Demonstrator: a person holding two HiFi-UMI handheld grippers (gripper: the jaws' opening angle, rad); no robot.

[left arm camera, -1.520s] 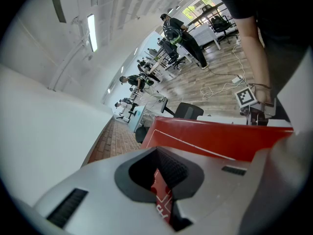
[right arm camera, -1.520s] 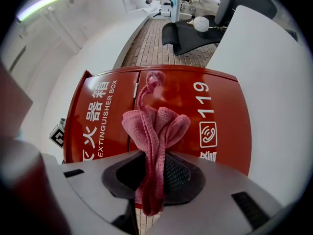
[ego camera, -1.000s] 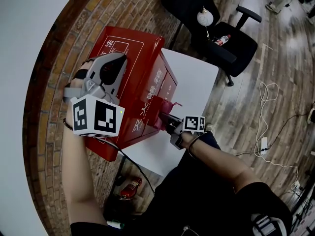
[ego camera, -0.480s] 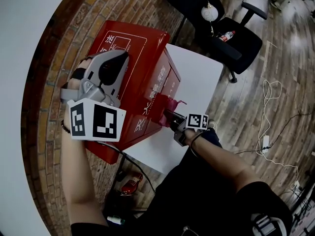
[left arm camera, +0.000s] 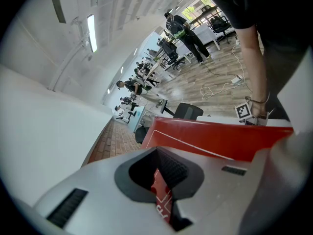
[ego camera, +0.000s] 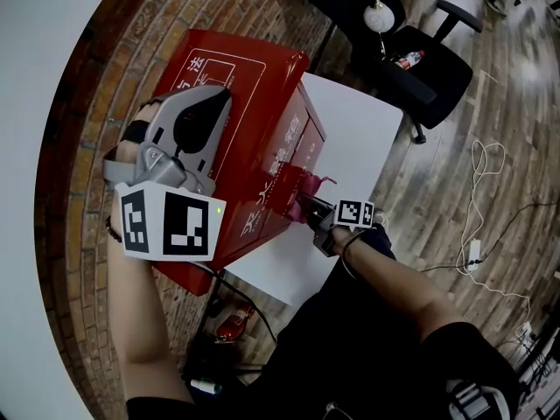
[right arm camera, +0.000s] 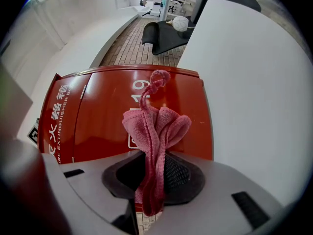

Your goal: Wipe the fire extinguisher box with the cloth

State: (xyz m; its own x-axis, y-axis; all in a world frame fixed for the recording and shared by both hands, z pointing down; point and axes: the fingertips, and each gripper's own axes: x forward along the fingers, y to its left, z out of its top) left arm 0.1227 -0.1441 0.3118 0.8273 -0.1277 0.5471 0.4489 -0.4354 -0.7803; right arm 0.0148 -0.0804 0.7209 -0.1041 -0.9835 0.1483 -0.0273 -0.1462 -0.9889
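Head view: a red fire extinguisher box [ego camera: 262,81] with white lettering on its top panel and on its front face. On the top panel lies the left gripper [ego camera: 219,103], jaws together with nothing between them, apparently steadying the box. At the front face is the right gripper [ego camera: 302,206], jaws clamped on a pink cloth [ego camera: 306,186] whose bunched free end sticks out toward that face.

Right gripper view: the front face lies straight ahead of the jaws, its long axis running left to right. The cloth stands between jaws and face; whether it touches the face cannot be told. By this reading the right hand is the nearer to the face, and the stroke should run along the face's length with the cloth pressed forward.
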